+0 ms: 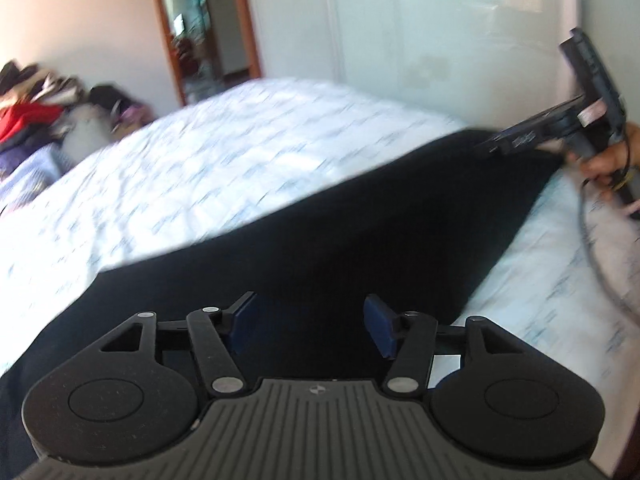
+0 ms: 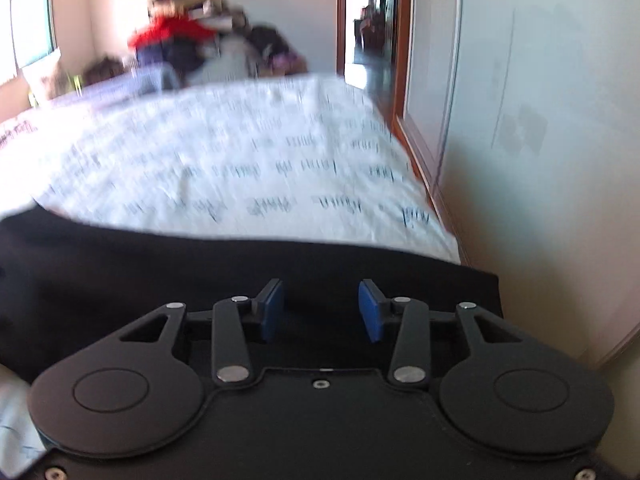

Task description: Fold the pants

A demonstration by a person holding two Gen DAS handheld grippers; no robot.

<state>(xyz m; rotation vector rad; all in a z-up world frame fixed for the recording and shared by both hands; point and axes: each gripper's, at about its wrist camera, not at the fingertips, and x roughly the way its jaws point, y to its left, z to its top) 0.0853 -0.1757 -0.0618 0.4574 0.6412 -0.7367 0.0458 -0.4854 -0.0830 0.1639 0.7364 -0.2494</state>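
Observation:
Black pants (image 1: 360, 232) lie spread across a bed with a white printed sheet (image 1: 224, 160). My left gripper (image 1: 310, 326) is open, its blue pads apart just above the near part of the pants, holding nothing. In the left wrist view my right gripper (image 1: 496, 146) sits at the far right end of the pants, hand behind it. In the right wrist view the right gripper (image 2: 320, 308) is open over the black pants (image 2: 160, 272), near their right edge, with the sheet (image 2: 240, 168) beyond.
A pile of clothes (image 1: 36, 108) sits at the bed's far end; it also shows in the right wrist view (image 2: 192, 40). A white wardrobe wall (image 2: 540, 120) runs along the bed's right side. A doorway (image 1: 200, 28) opens behind. A cable (image 1: 596, 256) lies on the sheet.

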